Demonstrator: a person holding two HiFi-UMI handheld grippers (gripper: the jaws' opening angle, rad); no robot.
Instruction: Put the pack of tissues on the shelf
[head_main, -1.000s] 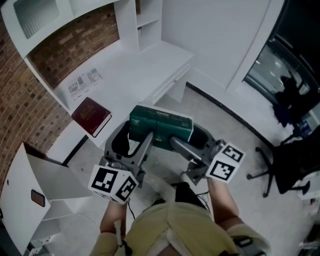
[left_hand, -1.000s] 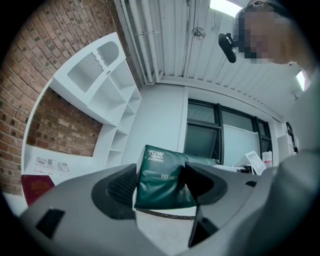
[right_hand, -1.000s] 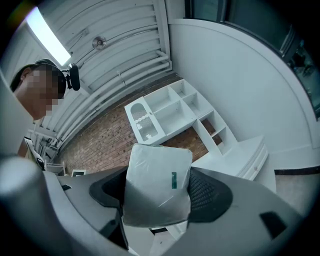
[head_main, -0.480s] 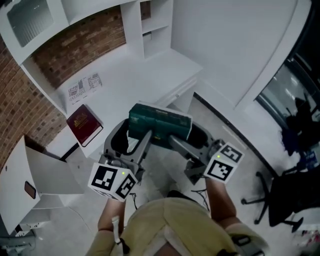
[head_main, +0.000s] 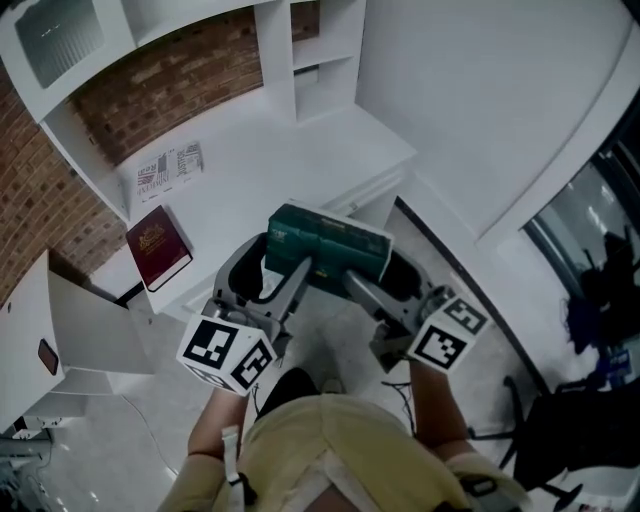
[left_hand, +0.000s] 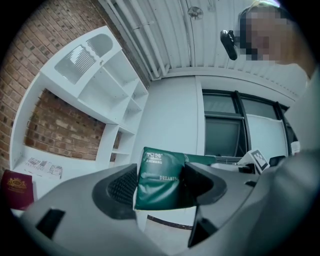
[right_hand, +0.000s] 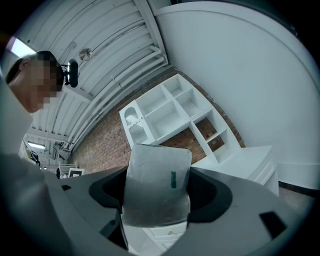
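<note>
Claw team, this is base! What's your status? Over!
Left claw and right claw both shut on pack of tissues. Pack in the air, not yet on shelf. Nothing seen in the way; red book lies aside on desk.

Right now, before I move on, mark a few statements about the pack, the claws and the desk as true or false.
1. The left claw and the right claw both grip the tissue pack. True.
2. The tissue pack rests on the shelf. False: the claws hold it in the air.
3. A red book lies on the desk. True.
4. The red book lies on top of the printed sheet. False: they lie apart.
</note>
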